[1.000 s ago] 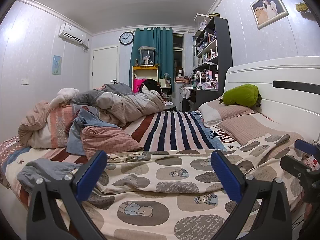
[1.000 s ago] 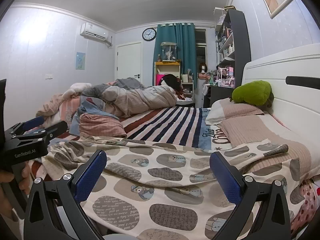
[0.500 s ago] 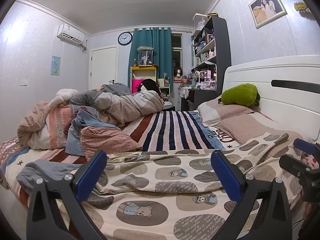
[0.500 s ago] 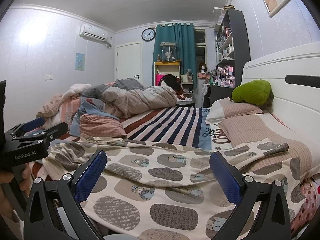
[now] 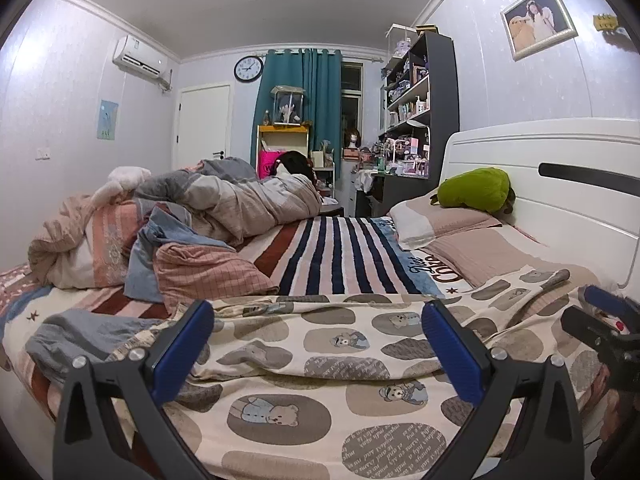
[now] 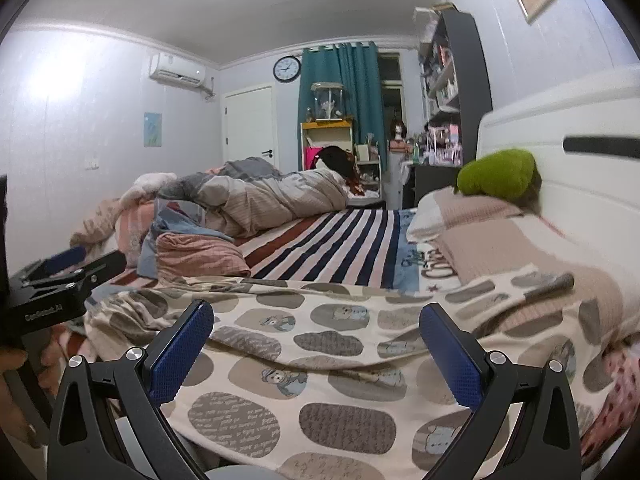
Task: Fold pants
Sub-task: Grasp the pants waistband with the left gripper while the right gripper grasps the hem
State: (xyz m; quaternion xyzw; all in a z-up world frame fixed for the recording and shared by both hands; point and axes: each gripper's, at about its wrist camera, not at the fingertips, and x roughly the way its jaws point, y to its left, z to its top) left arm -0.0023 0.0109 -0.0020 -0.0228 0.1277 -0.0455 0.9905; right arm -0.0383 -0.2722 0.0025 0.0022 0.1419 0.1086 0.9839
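The pants [image 5: 332, 356], cream fabric printed with grey ovals and small bears, lie spread flat across the near edge of the bed [image 5: 340, 256], filling the lower half of both wrist views. The left gripper [image 5: 318, 344] hangs just above the cloth with its blue-padded jaws spread wide, holding nothing. The right gripper [image 6: 316, 340] is likewise spread wide and empty over the same fabric [image 6: 332, 364]; it also shows at 3 o'clock in the left view, and the left tool shows at 9 o'clock in the right view. One narrow end of the pants runs up toward 2 o'clock onto a beige pillow [image 5: 480, 256]. At 10 o'clock, touching the far edge of the pants, sits a pink checked cushion [image 5: 208, 272], with a heap of rumpled bedding [image 5: 224, 208] behind it. At 12 o'clock lies a striped blanket [image 5: 344, 256]. A green plush toy [image 5: 472, 190] rests on the far pillow at 1 o'clock, against the white headboard [image 5: 560, 184].
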